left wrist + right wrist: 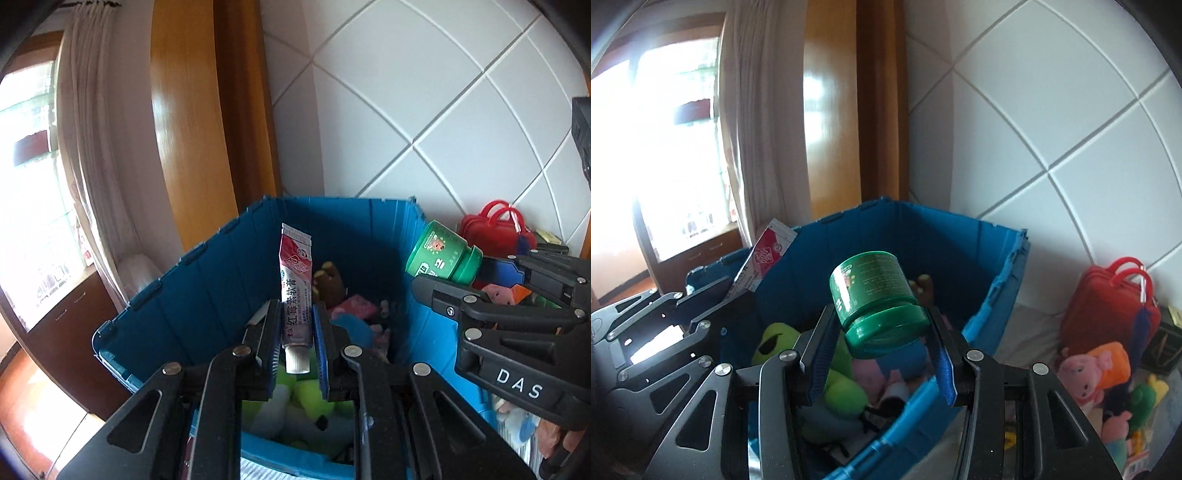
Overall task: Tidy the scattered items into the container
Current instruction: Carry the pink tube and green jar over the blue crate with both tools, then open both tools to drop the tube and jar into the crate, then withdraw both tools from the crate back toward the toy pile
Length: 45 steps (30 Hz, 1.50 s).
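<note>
The blue container stands open against the wall, already part filled with soft toys, a green plush among them. Both things in hand hang over its opening. The left gripper is clamped tight on a thin ointment tube, cap toward the camera and crimped end pointing up, right above the toys. The right gripper has its jaws part-way apart, pinching a green jar by its lid, the jar tilted with its base facing away and poised over the container's near-right corner.

This looks like the drop step: both items seem carried to the container and not yet let go. The next move, I'd judge, calls for easing each a little lower and opening the jaws so tube and jar fall inside rather than bounce off the rim.

More remains to tidy: a red bag and a pink doll in orange lie just outside the container on the right, on a pale cloth-covered surface. Behind are a white tiled wall, a wooden door frame, a curtain and a bright window.
</note>
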Each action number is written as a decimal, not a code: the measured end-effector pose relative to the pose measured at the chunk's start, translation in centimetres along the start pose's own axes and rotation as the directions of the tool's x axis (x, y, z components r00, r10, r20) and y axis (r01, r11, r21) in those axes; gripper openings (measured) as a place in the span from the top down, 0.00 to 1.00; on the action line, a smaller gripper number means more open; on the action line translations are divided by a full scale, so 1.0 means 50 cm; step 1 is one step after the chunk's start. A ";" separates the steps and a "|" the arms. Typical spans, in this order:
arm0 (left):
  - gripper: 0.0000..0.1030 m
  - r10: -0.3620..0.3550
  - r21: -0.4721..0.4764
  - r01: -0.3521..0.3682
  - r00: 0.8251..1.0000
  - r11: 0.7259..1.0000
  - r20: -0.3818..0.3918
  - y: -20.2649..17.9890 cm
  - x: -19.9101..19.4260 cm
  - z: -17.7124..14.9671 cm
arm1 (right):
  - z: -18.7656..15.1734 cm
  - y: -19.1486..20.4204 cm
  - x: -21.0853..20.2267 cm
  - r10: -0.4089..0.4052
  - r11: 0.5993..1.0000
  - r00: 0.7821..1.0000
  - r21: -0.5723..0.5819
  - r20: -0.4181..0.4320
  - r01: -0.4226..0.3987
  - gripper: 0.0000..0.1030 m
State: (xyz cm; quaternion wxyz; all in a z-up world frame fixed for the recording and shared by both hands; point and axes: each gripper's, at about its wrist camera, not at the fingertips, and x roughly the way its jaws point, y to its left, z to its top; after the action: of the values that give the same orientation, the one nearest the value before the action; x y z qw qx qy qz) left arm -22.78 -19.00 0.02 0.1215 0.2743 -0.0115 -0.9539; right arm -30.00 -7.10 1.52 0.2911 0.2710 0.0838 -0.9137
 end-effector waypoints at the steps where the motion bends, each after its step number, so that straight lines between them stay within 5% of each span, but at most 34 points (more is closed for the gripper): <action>1: 0.84 -0.013 0.003 0.013 0.999 1.000 -0.040 0.017 0.023 0.003 | 0.008 0.012 0.022 -0.006 1.000 0.999 -0.004 -0.038 0.006 0.55; 5: 0.84 -0.046 0.013 0.049 0.990 0.999 -0.131 0.059 0.087 -0.001 | 0.033 0.054 0.104 -0.068 0.997 0.981 -0.041 -0.181 0.061 0.55; 11: 0.84 -0.103 0.004 0.105 0.980 0.994 -0.172 0.069 0.127 -0.013 | 0.021 0.065 0.145 -0.137 0.990 0.955 -0.055 -0.262 0.126 0.55; 26: 0.83 -0.120 0.013 0.125 0.973 0.992 -0.199 0.063 0.146 -0.014 | 0.023 0.058 0.156 -0.208 0.978 0.945 -0.048 -0.252 0.203 0.55; 27: 0.81 -0.119 0.012 0.123 0.973 0.992 -0.199 0.063 0.146 -0.014 | 0.022 0.057 0.155 -0.211 0.978 0.945 -0.048 -0.250 0.205 0.55; 29: 0.58 -0.116 0.011 0.121 0.973 0.993 -0.197 0.064 0.145 -0.015 | 0.022 0.057 0.153 -0.212 0.977 0.946 -0.045 -0.247 0.208 0.55; 31: 0.46 -0.112 0.012 0.116 0.976 0.993 -0.185 0.064 0.140 -0.017 | 0.023 0.055 0.151 -0.213 0.977 0.947 -0.040 -0.239 0.210 0.55; 35: 0.43 -0.113 0.011 0.117 0.977 0.993 -0.182 0.066 0.133 -0.020 | 0.025 0.056 0.146 -0.229 0.973 0.947 -0.040 -0.227 0.226 0.53; 39: 0.32 -0.107 0.016 0.111 0.980 0.994 -0.166 0.069 0.123 -0.020 | 0.025 0.056 0.140 -0.245 0.969 0.944 -0.044 -0.220 0.241 0.23; 45: 0.25 -0.113 0.015 0.116 0.983 0.993 -0.144 0.074 0.103 -0.021 | 0.023 0.052 0.113 -0.255 0.967 0.946 -0.039 -0.201 0.252 0.22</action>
State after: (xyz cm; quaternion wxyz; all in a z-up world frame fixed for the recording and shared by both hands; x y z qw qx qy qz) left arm -25.60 -23.75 -3.24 0.0639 0.3437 0.0020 -0.9369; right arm -32.88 -12.33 -0.56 0.1630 0.3483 0.1534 -0.9103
